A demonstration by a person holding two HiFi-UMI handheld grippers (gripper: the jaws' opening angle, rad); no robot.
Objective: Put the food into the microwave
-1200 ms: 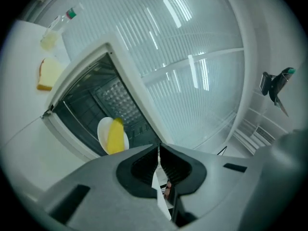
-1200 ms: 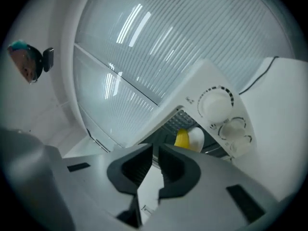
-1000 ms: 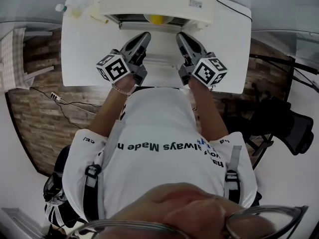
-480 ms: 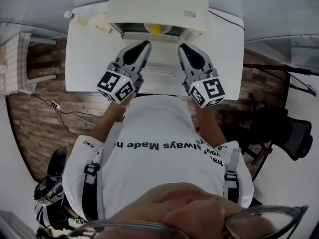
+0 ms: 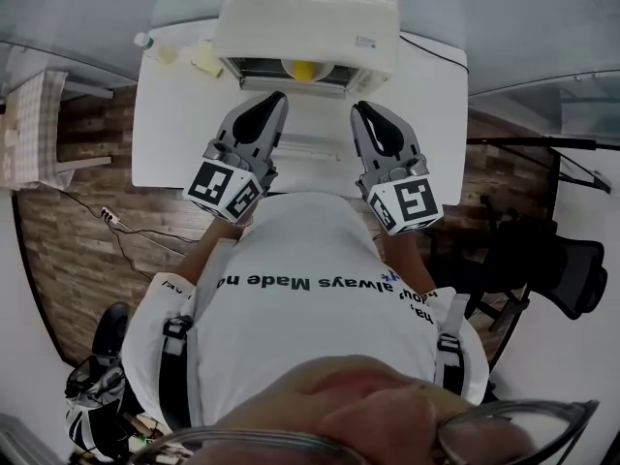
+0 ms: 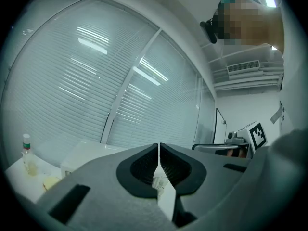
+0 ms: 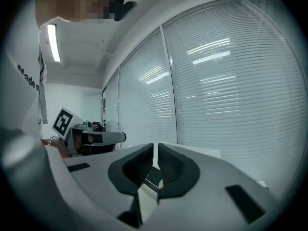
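The white microwave (image 5: 305,17) stands at the back of the white table (image 5: 165,134), and its door (image 5: 312,124) is folded down towards me. Inside the cavity lies something yellow, the food (image 5: 303,68). My left gripper (image 5: 279,96) hovers over the door's left side, my right gripper (image 5: 360,108) over its right side. Both point at the microwave, each with its jaws together and nothing between them. The left gripper view shows the left gripper (image 6: 159,146) tilted up at window blinds. The right gripper view shows the same for the right gripper (image 7: 155,146).
A small bottle (image 5: 143,40) and a pale yellow item (image 5: 206,58) sit at the table's back left corner. A black cable (image 5: 126,201) runs across the wooden floor on the left. A black office chair (image 5: 552,260) stands to the right of the table.
Both grippers have drawn back a little from the microwave opening towards me, still shut. The head view has shifted, so the microwave sits lower in the picture.
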